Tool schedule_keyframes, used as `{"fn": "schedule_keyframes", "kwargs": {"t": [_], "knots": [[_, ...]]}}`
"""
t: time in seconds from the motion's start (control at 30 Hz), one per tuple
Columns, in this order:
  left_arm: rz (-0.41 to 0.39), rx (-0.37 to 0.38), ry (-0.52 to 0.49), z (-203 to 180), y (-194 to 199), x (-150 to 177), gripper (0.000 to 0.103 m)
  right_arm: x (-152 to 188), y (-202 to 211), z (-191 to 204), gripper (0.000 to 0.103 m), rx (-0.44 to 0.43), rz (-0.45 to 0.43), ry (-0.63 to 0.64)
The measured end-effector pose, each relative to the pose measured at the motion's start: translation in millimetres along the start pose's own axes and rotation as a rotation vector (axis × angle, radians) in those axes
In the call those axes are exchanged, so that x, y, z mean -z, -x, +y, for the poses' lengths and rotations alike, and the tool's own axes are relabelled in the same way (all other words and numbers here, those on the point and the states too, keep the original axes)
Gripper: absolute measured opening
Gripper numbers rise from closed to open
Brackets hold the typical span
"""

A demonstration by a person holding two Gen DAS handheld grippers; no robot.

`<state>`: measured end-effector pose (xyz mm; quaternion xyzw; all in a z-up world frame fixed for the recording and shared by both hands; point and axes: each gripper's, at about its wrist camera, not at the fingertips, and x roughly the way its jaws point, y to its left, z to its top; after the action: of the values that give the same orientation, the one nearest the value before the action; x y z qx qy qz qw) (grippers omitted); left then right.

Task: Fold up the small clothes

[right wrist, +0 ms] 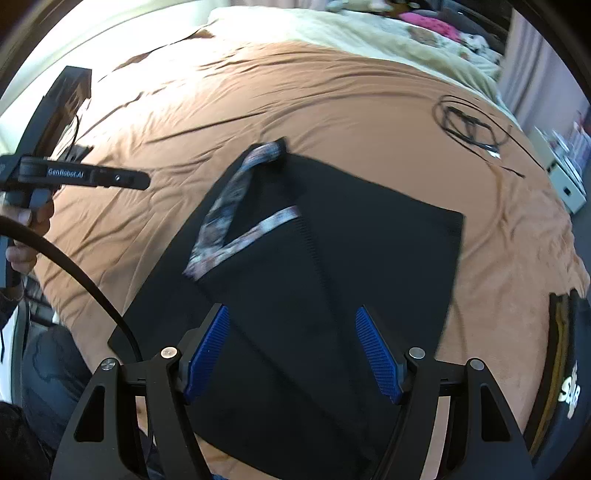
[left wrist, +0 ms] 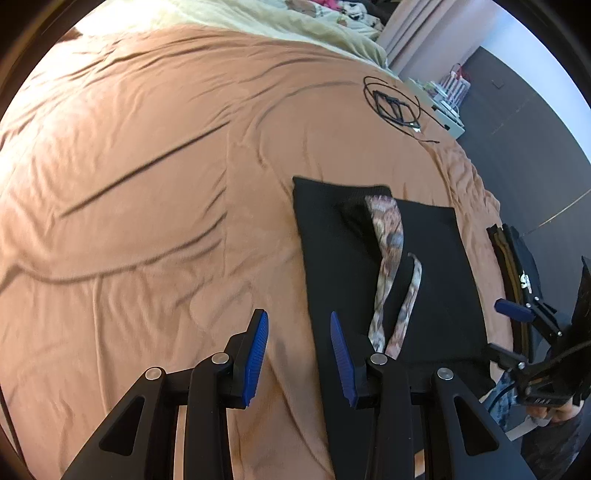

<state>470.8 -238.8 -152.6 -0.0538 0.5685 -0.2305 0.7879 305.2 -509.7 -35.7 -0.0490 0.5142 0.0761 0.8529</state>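
A black garment with a patterned pink-grey trim strip lies flat on the brown bedspread, near the bed's near edge. My left gripper is open and empty, hovering over the garment's left edge. In the right wrist view the same garment and its trim lie under my right gripper, which is open and empty above the cloth. The right gripper also shows in the left wrist view, and the left gripper's body shows at the left of the right wrist view.
A coil of black cable lies on the bedspread farther back, also in the right wrist view. A stack of folded dark clothes sits at the bed's right edge. A pale blanket covers the far end. A black cable hangs at left.
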Motion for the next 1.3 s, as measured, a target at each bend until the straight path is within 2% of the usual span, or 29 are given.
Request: {"fn": "schedule_keyframes", "kwargs": {"t": [0.13,0.2,0.3,0.53,0.63,0.7,0.73,0.77,0.8,1.0,1.3], "knots": [[0.003,0.004,0.028,7,1,19,0.037,-2,-9,10,0.059,-0.030,0.017,0.038],[0.005,0.006,0.042,11,1,27,0.037,-4,-15,17,0.050,-0.039,0.029,0.054],[0.007,0.012,0.068,20,0,39,0.037,-7,-25,27,0.045,-0.053,0.048,0.088],[0.021,0.003,0.113,40,-2,57,0.037,-9,-59,46,0.045,-0.056,0.092,0.144],[0.021,-0.004,0.130,47,0,61,0.037,-3,-81,50,0.032,-0.025,0.145,0.160],[0.018,-0.003,0.138,51,2,60,0.037,-3,-85,51,0.027,-0.013,0.142,0.171],[0.016,-0.002,0.142,51,3,59,0.037,-5,-84,51,0.021,-0.008,0.140,0.176],[0.007,0.001,0.150,52,5,57,0.037,-7,-83,50,0.005,0.007,0.143,0.177],[0.002,0.002,0.152,52,7,55,0.037,-10,-81,48,0.001,0.006,0.143,0.169],[-0.009,0.009,0.131,42,10,46,0.037,-16,-57,39,0.000,-0.001,0.084,0.144],[-0.018,0.003,0.101,27,8,27,0.037,-21,-11,5,0.000,0.018,-0.013,0.064]]}}
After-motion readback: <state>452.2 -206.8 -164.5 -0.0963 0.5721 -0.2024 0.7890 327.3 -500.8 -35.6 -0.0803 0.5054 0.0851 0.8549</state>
